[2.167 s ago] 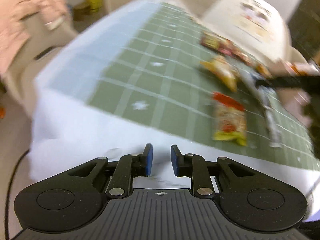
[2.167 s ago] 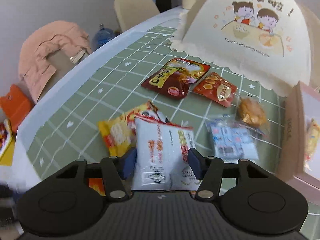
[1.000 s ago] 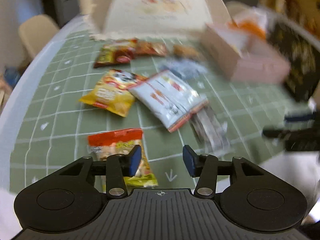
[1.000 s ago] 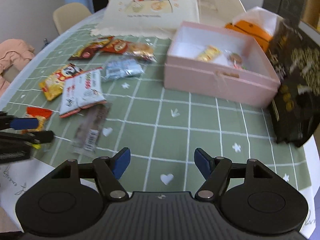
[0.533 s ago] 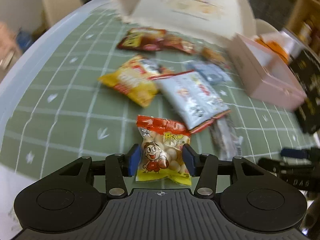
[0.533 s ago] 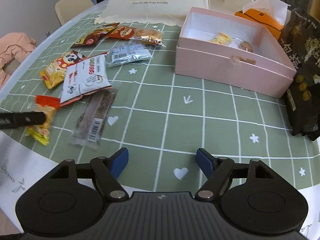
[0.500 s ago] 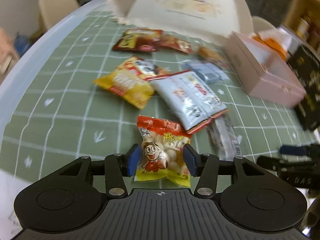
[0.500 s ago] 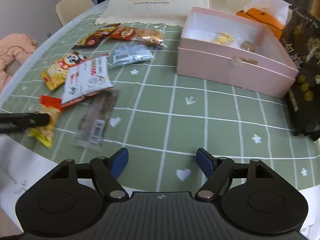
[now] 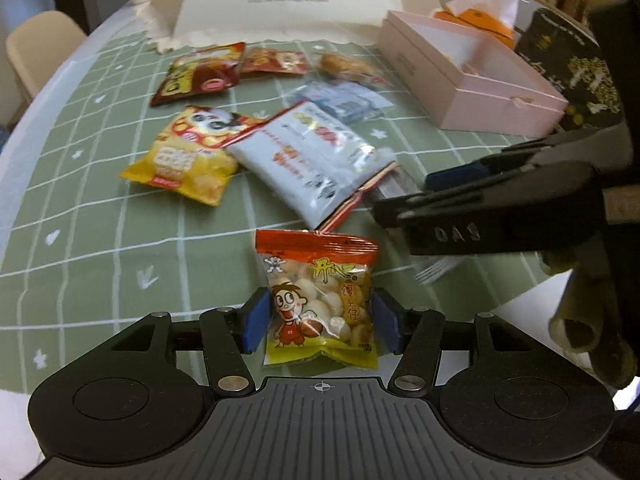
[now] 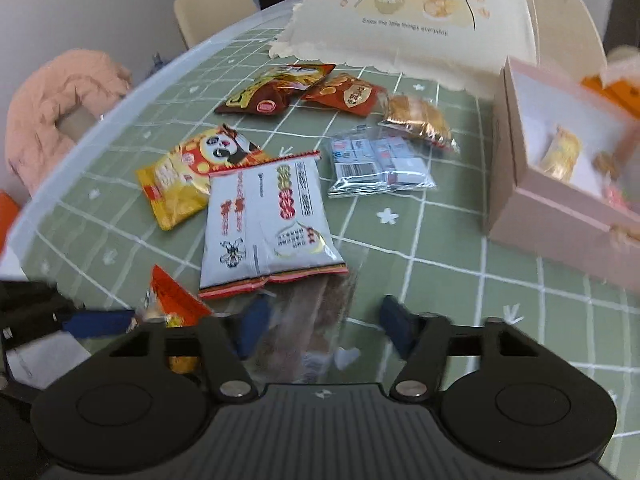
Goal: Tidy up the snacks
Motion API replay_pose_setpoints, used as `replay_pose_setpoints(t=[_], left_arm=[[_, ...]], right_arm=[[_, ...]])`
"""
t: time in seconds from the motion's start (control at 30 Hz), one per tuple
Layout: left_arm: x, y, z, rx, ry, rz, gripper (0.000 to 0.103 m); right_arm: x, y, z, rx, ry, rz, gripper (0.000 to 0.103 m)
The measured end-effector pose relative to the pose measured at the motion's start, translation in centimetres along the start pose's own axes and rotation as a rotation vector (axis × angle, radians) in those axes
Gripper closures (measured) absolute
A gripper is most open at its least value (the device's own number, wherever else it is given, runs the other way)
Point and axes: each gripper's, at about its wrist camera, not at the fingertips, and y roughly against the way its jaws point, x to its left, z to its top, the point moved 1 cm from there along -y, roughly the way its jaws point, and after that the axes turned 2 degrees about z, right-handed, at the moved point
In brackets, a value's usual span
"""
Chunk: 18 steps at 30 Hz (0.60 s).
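My left gripper [image 9: 319,326] is open around a small red and yellow snack bag with a cartoon boy [image 9: 319,298], which lies on the green checked tablecloth [image 9: 100,216]; its pads sit at the bag's two sides. My right gripper [image 10: 322,326] is open over a clear packet of brown snack [image 10: 308,320]. It also shows from the side in the left wrist view [image 9: 460,200]. A white snack bag [image 10: 266,220] and a yellow panda bag [image 10: 188,172] lie behind. The pink box [image 10: 560,184] stands at the right with a few snacks inside.
Dark red bags [image 10: 276,90], a golden pastry packet [image 10: 416,118] and a clear blue-white packet [image 10: 380,164] lie further back. A cream food cover [image 10: 408,16] stands behind them. A black bag [image 9: 572,68] is beside the box. A chair with pink cloth [image 10: 60,100] stands left.
My right gripper has swung left and down over the clear brown packet, close to my left gripper. My left gripper has moved in slightly on the cartoon bag.
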Motion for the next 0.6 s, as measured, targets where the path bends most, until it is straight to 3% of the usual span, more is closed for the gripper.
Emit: replay_pose_setpoints(t=[0.2, 0.3, 0.37, 0.43, 0.6], left_arm=[[-3.3, -1.0, 1.0, -0.005, -0.075, -0.077, 0.041], [-5.2, -1.3, 1.0, 0.000, -0.160, -0.059, 0.040], [-6.1, -1.6, 0.8, 0.006, -0.208, -0.033, 0.035], [-6.7, -1.9, 0.9, 0.020, -0.231, -0.027, 0.029], [-6.8, -2.1, 1.3, 0.051, -0.220, -0.024, 0.027]], right_arm=[[-5.6, 3.3, -3.9, 0.009, -0.093, -0.108, 0.062], [-8.5, 4.9, -5.6, 0.007, -0.161, -0.148, 0.061], [-9.6, 5.4, -6.5, 0.003, -0.189, -0.173, 0.053], [-10.3, 5.6, -7.2, -0.009, -0.215, -0.188, 0.044], [-9.5, 5.2, -7.0, -0.030, -0.203, -0.207, 0.042]])
